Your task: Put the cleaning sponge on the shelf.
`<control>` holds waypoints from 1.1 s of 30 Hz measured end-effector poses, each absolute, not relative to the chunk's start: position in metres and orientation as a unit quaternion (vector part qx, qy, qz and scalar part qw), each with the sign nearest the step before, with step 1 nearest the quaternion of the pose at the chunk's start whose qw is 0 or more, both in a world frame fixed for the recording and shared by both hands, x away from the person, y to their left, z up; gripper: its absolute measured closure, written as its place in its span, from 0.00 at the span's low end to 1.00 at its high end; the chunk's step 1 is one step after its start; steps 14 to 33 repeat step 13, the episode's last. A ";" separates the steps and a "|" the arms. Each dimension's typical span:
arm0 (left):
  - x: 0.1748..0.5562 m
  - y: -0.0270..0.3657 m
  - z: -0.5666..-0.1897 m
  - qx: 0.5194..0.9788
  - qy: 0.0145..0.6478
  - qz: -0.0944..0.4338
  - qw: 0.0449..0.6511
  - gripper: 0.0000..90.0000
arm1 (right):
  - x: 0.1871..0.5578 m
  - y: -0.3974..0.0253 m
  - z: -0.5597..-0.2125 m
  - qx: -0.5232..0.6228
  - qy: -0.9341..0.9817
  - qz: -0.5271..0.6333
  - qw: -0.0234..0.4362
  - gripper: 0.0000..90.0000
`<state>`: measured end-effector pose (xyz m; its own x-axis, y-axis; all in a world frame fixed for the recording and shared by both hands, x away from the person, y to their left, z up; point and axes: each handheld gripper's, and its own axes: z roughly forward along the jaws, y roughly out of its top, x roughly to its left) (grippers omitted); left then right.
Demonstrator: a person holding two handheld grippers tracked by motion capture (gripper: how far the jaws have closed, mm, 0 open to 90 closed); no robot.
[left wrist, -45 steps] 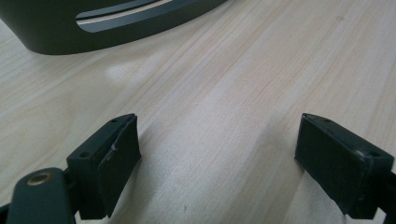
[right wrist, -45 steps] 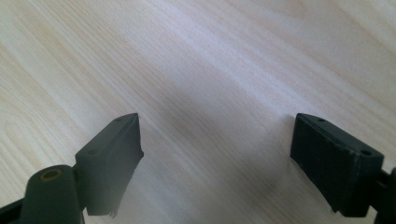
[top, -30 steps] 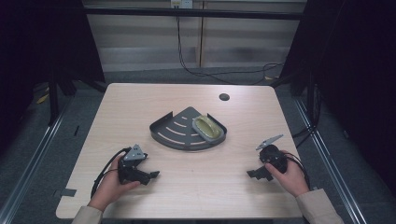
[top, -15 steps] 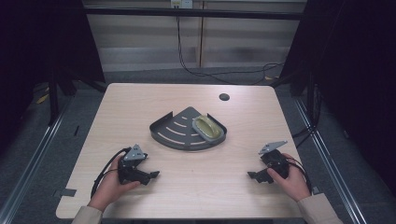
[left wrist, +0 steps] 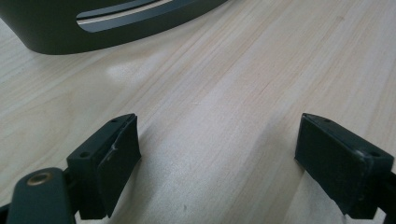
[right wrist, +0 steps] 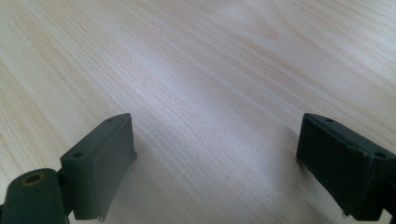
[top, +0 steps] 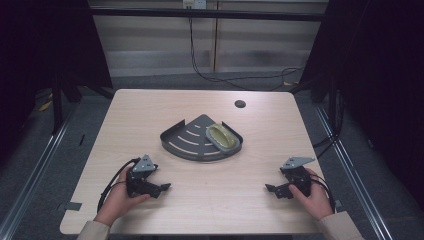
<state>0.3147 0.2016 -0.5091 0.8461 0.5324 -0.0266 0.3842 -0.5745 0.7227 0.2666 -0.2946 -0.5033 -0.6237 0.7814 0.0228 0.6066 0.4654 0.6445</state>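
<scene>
A dark fan-shaped slotted rack (top: 192,140) lies in the middle of the wooden table (top: 150,110). A yellow-green oval dish (top: 221,137) rests on its right part. My left gripper (top: 161,188) rests on the table near the front left, held by a hand, its jaws wide apart with nothing between them (left wrist: 219,154). The rack's curved wall (left wrist: 116,23) shows ahead of it. My right gripper (top: 272,189) rests near the front right, also open over bare wood (right wrist: 215,158).
A small dark round hole (top: 240,104) sits near the table's far edge. Cables hang behind the table (top: 240,75). Metal frame rails (top: 345,150) run along both sides, with dark curtains beyond.
The right gripper has slid a little toward the front right corner of the table. The left gripper has stayed put.
</scene>
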 end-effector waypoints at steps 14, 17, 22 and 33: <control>0.315 0.202 -0.509 0.882 0.260 0.097 0.381 0.15 | 0.264 -0.297 -0.506 0.407 0.841 0.327 0.143 0.12; 0.315 0.202 -0.509 0.882 0.260 0.097 0.381 0.15 | 0.264 -0.297 -0.506 0.407 0.841 0.327 0.143 0.12; 0.315 0.202 -0.509 0.882 0.260 0.097 0.381 0.15 | 0.264 -0.297 -0.506 0.407 0.841 0.327 0.143 0.12; 0.315 0.202 -0.509 0.882 0.260 0.097 0.381 0.15 | 0.264 -0.297 -0.506 0.407 0.841 0.327 0.143 0.12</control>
